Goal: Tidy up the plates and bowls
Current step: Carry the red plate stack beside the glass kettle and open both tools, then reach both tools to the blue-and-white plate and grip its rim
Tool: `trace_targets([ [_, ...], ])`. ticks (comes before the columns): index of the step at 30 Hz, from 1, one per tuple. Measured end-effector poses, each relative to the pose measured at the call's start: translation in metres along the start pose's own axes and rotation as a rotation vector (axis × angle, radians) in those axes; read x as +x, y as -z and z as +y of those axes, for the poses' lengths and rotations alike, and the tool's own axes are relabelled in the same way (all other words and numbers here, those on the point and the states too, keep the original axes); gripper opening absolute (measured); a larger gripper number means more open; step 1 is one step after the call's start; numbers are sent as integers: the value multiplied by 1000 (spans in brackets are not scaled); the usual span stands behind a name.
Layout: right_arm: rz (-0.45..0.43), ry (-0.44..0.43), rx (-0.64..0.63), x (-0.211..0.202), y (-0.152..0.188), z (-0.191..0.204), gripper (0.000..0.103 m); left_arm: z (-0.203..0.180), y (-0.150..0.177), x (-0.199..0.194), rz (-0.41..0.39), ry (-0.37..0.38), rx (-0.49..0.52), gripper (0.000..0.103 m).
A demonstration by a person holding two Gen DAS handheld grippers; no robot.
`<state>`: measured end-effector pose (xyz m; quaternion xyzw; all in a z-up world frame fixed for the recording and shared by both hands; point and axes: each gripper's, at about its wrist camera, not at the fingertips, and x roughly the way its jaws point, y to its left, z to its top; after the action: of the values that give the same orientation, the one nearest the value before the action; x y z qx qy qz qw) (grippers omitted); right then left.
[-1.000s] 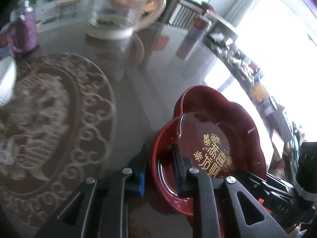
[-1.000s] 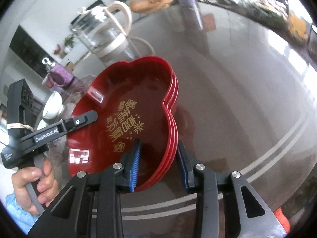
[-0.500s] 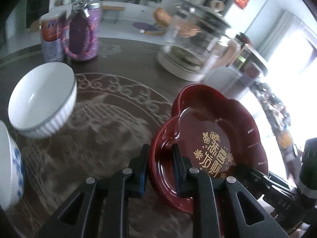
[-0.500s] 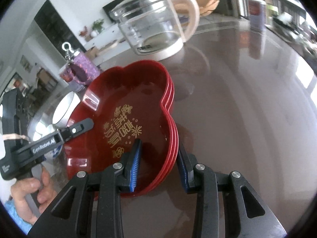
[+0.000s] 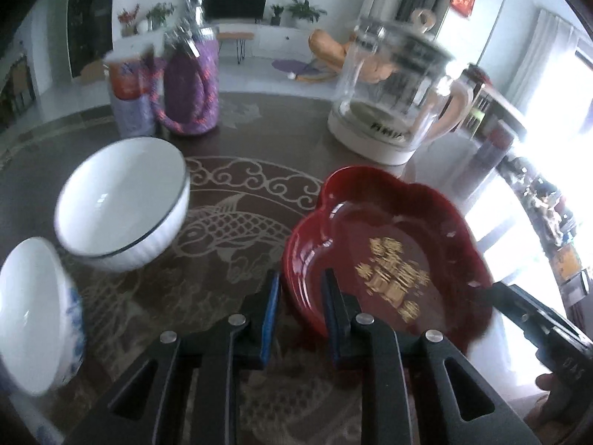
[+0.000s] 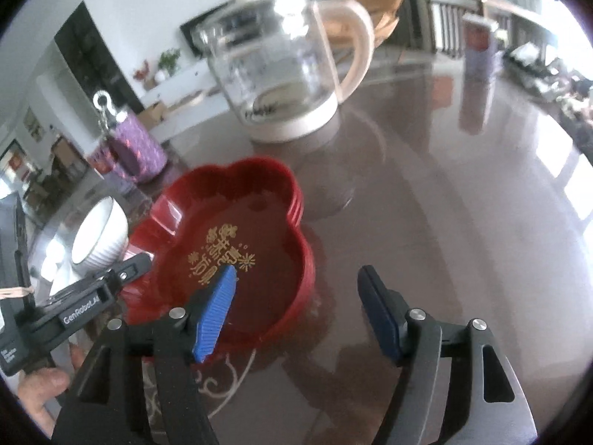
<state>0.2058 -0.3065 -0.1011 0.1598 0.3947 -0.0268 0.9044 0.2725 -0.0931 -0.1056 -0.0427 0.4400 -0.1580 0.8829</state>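
Stacked red plates [image 5: 389,259] set on the patterned desk [image 5: 229,200] at about four o'clock in the left view, rim clamped at its nine o'clock edge by the left claw [image 5: 299,311]. Right claw [image 6: 296,311] spread wide and empty at the stack's five o'clock side, one blue pad over the top plate, the other over bare desk. Plates apparently gathered into one pile; two white bowls [image 5: 122,200] at nine o'clock unstacked and just beside each other, likely the remaining work, with a glass kettle [image 5: 396,96] at one o'clock and a purple bottle [image 5: 192,74] at eleven.
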Motion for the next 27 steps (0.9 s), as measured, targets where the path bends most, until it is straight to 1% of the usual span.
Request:
trace_targets([
  [2,-63,3,-6,-28,9,0,72,-4,12,-18,-18,-11,13,27],
  [3,-91,-5,-7,-41,15,1,75,-6,21,-28,-23,-31,25,41],
  [4,-137,-26,-12,-58,26,1,81,-7,29,-35,-29,-44,31,66],
  [6,-193,-43,-30,-77,44,3,84,-7,55,-56,-71,-69,37,94],
  [7,-220,-37,-51,-88,62,5,85,-8,70,-67,-101,-88,46,95],
  [8,-226,-33,-62,-95,75,7,85,-11,80,-72,-107,-98,61,95],
  [9,-228,-36,-65,-98,85,8,85,-12,89,-76,-101,-98,77,95],
  [10,-240,-52,-59,-106,104,8,85,-13,100,-83,-90,-96,90,95],
  [11,-250,-64,-47,-111,116,5,85,-14,114,-88,-71,-94,101,95],
  [12,-254,-83,-33,-115,128,3,85,-14,121,-90,-63,-95,105,95],
  [13,-241,-102,-21,-118,142,2,85,-14,130,-93,-52,-98,107,95],
  [14,-205,-106,-20,-120,156,1,85,-14,145,-97,-44,-105,108,95],
  [15,-189,-96,-32,-122,164,2,85,-14,152,-100,-40,-107,108,95],
  [17,-185,-29,-113,-128,183,9,85,-14,166,-103,-34,-108,108,95],
  [19,-193,32,-167,-134,189,13,85,-17,180,-100,-5,-115,121,95],
  [21,-213,51,-157,-139,189,11,85,-21,187,-98,20,-127,135,95],
  [23,-236,82,-138,-145,188,7,85,-24,196,-101,27,-138,150,95],
  [27,-218,105,-157,-143,194,9,85,-28,205,-104,25,-142,180,95],
])
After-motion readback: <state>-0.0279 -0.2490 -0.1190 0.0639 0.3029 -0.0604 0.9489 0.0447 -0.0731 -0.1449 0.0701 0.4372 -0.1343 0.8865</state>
